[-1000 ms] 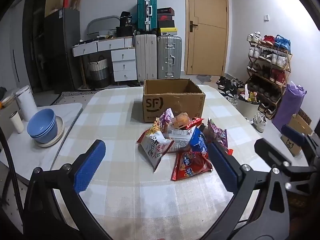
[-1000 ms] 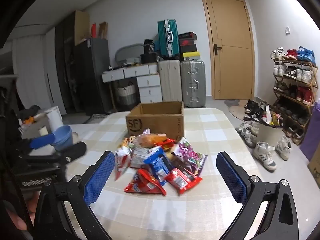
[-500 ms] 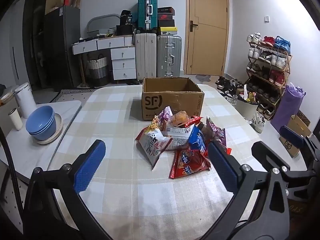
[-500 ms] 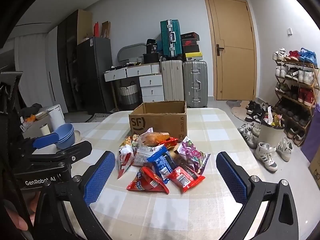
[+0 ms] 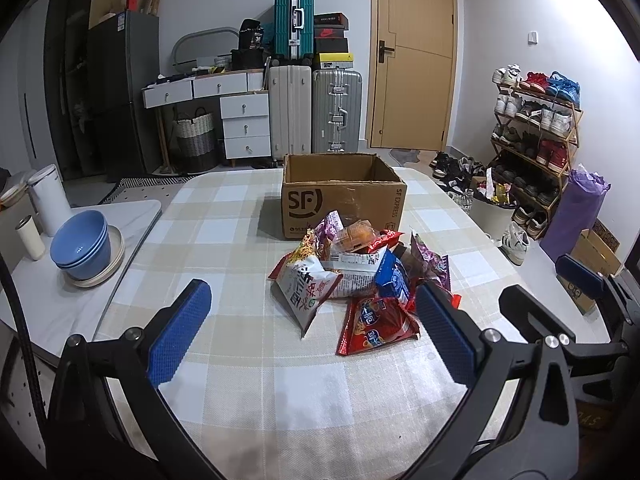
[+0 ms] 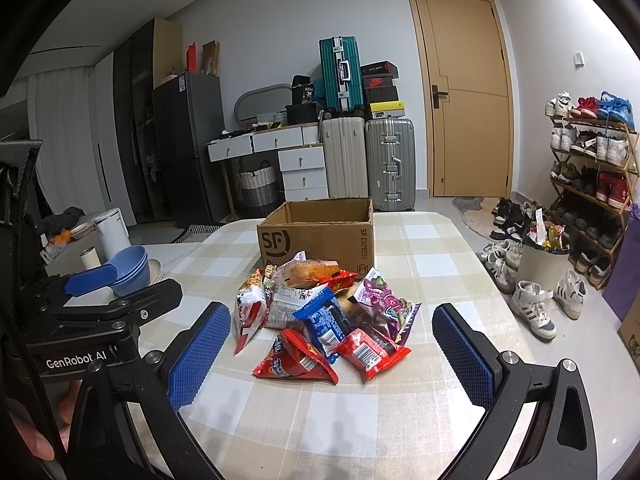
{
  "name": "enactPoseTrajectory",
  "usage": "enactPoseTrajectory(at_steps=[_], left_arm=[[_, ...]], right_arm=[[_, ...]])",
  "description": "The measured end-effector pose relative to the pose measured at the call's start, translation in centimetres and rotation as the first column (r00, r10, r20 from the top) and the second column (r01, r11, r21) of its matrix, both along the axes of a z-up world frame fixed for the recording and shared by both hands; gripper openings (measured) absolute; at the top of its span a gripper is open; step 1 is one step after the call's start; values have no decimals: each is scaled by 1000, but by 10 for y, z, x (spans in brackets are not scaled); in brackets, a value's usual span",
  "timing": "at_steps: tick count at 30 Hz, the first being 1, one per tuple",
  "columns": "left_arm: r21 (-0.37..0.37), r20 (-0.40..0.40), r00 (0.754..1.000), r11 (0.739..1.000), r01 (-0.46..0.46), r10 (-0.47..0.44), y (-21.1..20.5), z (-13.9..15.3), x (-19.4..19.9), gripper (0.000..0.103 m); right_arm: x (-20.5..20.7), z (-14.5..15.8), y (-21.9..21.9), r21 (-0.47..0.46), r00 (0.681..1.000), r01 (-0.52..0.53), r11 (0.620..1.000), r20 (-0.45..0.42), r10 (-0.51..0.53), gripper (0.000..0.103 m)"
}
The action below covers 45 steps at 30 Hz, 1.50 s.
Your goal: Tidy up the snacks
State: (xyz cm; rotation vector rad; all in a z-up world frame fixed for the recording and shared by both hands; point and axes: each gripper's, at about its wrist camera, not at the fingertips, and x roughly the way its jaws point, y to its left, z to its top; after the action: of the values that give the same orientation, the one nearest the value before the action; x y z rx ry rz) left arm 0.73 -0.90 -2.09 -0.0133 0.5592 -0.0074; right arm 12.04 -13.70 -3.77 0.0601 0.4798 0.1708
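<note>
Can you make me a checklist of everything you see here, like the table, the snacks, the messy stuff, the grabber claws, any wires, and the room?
Surface: table under a checked cloth.
Job's things: snack pile of mixed packets in front of the cardboard box, whose top is open; inside not visible.
Clutter: blue bowls on a plate, a white jug and a small cup on the side table.
Grippers: left gripper and right gripper both open, holding nothing, short of the pile.
Cables: black cable at the left edge.
Surroundings: suitcases, door, shoe rack, drawers, fridge.
</note>
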Motion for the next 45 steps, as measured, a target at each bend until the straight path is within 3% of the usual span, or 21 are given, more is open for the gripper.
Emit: enactPoseTrajectory(at_steps=[35,45], left_arm=[[17,-10,1000,1000,-6,6,-6,-2,-5,102],[17,-63,997,999,-35,36,14,-19,10,102]], right_arm=[[-4,-10,1,0,1000,0,1000,-17,0,103],[1,-13,-2,12,999,-6,1000,-45,6,103]])
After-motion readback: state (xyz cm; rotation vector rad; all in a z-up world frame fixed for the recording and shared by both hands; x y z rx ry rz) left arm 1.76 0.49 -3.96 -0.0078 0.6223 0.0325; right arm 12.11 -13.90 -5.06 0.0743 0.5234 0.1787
